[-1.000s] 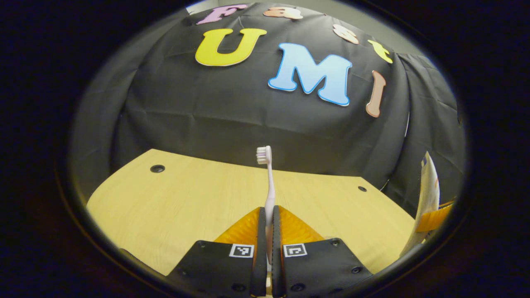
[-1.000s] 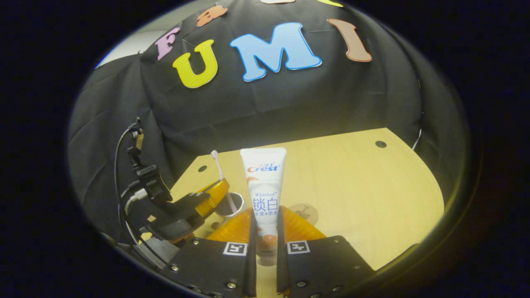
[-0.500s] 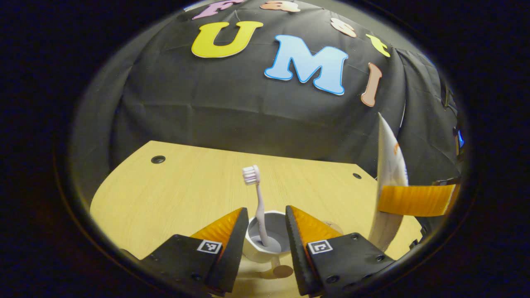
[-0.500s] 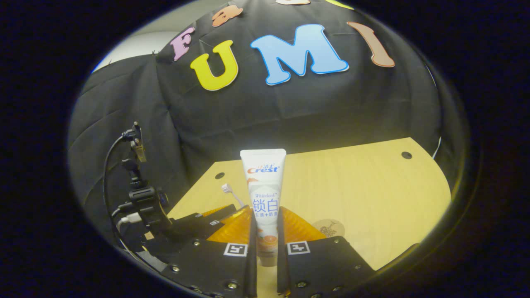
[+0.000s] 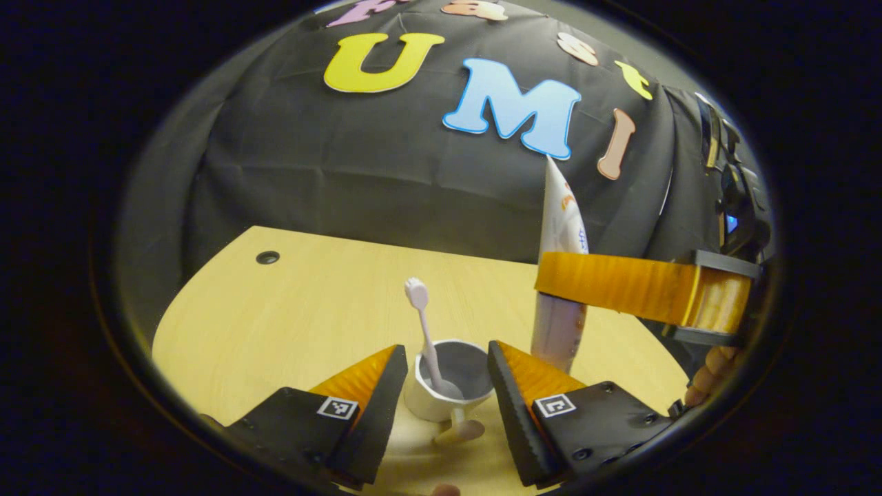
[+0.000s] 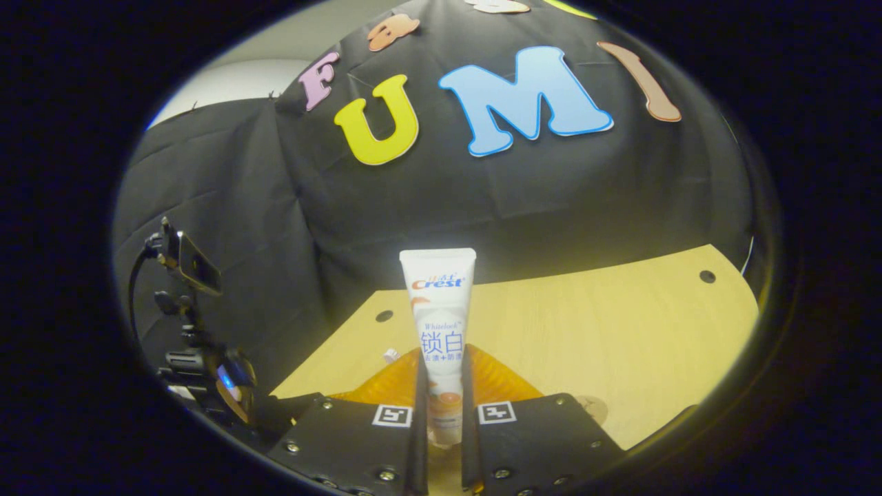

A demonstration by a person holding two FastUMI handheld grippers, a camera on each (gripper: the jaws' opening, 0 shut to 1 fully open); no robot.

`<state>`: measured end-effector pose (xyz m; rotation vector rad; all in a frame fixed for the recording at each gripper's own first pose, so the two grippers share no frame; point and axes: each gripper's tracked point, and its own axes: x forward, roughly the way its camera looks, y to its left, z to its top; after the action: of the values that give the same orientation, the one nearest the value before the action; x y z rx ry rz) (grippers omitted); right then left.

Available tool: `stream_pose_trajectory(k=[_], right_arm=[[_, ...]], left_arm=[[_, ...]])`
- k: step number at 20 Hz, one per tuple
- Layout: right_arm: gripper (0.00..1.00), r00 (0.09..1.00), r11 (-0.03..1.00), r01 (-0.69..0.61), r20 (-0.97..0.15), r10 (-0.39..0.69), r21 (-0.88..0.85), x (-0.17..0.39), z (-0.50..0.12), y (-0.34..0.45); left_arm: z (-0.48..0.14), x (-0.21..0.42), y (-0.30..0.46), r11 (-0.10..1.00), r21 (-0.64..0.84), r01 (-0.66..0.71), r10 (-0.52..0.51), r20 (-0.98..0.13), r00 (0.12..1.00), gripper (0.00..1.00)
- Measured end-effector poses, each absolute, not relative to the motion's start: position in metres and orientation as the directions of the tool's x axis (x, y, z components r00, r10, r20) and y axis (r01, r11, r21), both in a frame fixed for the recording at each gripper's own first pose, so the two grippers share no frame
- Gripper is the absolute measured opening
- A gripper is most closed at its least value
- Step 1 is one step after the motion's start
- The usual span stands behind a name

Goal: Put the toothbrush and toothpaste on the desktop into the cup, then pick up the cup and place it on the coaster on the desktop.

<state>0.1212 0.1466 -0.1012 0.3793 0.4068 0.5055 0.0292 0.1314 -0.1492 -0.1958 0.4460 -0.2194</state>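
Note:
A white cup (image 5: 451,389) with a grey inside stands on the wooden desktop (image 5: 289,310), just ahead of my left gripper (image 5: 444,351), which is open on either side of it. The pink toothbrush (image 5: 422,320) leans in the cup, head up. To the cup's right hangs the upright white toothpaste tube (image 5: 559,227), clamped by my right gripper (image 5: 555,284). In the right gripper view the toothpaste (image 6: 439,310) stands between the fingers of the right gripper (image 6: 441,355), which is shut on it. The toothbrush head (image 6: 391,355) peeks out left of those fingers. The round coaster (image 6: 594,408) lies low right, partly hidden.
The black cloth wall rises behind the desktop (image 6: 620,324). Small round holes (image 5: 267,257) (image 6: 707,276) mark the desktop's far corners. A hand's fingertips (image 5: 706,377) show at the right edge. The left gripper's black mount with cables (image 6: 196,337) stands at the left.
My left gripper opened and let the toothbrush go into the cup. The right gripper has carried the toothpaste leftward, close beside the cup.

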Motion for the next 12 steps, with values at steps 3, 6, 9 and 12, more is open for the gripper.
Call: stream_pose_trajectory(k=[3,6,9,12], right_arm=[[0.19,0.808,0.811,-0.382,-0.267,0.526,0.442,0.132,-0.103,0.152],[0.19,0.811,0.809,-0.371,-0.266,0.522,0.456,0.135,-0.110,0.161],[0.19,0.807,0.807,-0.366,-0.273,0.523,0.464,0.144,-0.120,0.173],[0.20,0.793,0.818,-0.371,-0.308,0.525,0.440,0.150,-0.135,0.184]], left_arm=[[-0.148,0.025,0.139,0.955,-0.256,0.150,-0.247,-0.409,0.879,0.78],[-0.151,0.019,0.147,0.954,-0.266,0.138,-0.243,-0.418,0.875,0.78],[-0.155,0.012,0.154,0.953,-0.277,0.123,-0.239,-0.438,0.867,0.74],[-0.159,0.002,0.161,0.947,-0.305,0.098,-0.235,-0.453,0.860,0.88]])
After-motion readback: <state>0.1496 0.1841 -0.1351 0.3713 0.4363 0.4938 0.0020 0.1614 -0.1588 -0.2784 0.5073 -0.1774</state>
